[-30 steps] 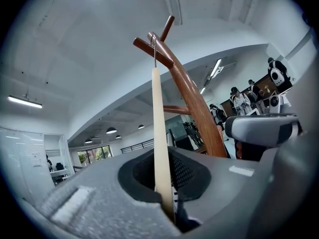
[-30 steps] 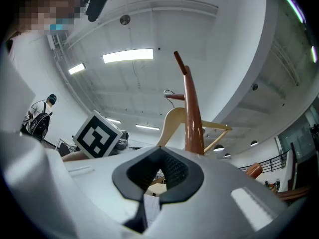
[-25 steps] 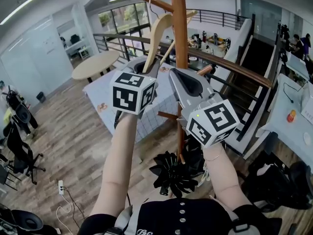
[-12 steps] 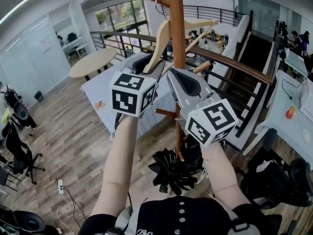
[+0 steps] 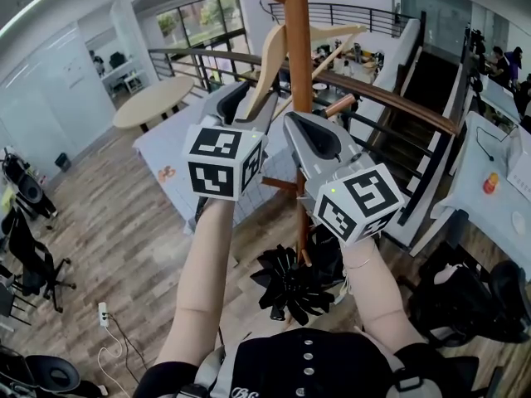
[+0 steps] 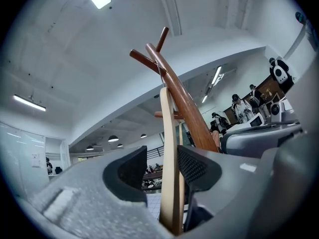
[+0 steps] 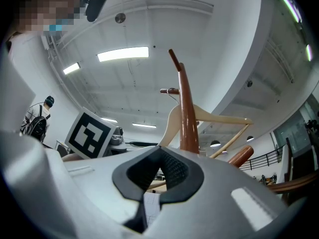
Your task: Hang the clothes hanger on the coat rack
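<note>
The left hand-held gripper (image 6: 163, 168) is opening its jaws around the hanger (image 5: 267, 56), apparently hooked on the coat rack (image 5: 297, 56) at 12 o'clock, so release is underway, while the right hand-held gripper (image 7: 159, 168) is pressed together, empty.

I read the coat rack (image 5: 297, 56) as reddish-brown wood under a smooth, glossy varnish, and the clothes hanger (image 5: 267, 65) as pale wood, smooth and matt. The right gripper (image 7: 157, 176) has a matt grey plastic shell and black pads (image 7: 173, 167) with a rough, fine-mesh texture. The floor (image 5: 141, 247) looks like wood-grain planking.
</note>
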### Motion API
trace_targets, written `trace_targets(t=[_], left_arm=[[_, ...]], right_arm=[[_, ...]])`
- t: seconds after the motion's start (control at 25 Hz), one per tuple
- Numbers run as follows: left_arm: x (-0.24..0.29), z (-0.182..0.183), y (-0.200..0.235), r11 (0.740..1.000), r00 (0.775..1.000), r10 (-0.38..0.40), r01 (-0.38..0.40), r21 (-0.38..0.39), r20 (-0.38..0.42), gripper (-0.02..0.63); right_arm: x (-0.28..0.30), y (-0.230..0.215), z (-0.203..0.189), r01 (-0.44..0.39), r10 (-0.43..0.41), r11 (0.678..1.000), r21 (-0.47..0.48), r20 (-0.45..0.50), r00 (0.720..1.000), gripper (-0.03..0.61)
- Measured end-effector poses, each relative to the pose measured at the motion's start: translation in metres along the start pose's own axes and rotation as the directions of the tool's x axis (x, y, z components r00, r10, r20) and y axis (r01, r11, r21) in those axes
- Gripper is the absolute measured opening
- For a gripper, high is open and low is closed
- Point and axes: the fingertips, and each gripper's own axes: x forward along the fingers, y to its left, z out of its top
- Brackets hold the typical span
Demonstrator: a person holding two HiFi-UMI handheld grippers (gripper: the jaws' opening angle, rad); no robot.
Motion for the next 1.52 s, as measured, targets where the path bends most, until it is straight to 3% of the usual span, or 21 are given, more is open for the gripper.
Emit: trace_targets(t=[0.6,0.92,1.12,1.36,1.52], left_arm=[[-0.048,0.047,-0.002,0.999,0.984,0.042,-0.045,0.013,0.171,0.201],[-0.072,0.06,-0.026,1.0,0.973,0.001,0.002,-0.012,0.232,0.199],[-0.082,0.06,-0.041,0.998,0.96,-0.023,0.037,-0.043,0.281,0.199],[-0.095,0.05,-0.061,0.997,0.956,-0.016,0.037,-0.069,0.292,0.198],[-0.099,0.034,-0.081,0.99,0.959,-0.051,0.086,-0.114,0.277,0.196]], right_arm=[[-0.013,0.008,-0.009,0.028,-0.028,1.0,-0.004,-0.052,0.998,-0.002],[-0.032,0.015,-0.013,0.022,-0.022,1.0,-0.008,-0.08,0.997,-0.002],[-0.048,0.015,-0.011,0.029,-0.029,1.0,-0.004,-0.086,0.996,-0.002],[-0.066,0.014,-0.012,0.033,-0.03,0.999,0.027,-0.094,0.995,-0.002],[-0.076,0.015,-0.018,0.041,-0.035,0.998,0.053,-0.105,0.994,-0.002]])
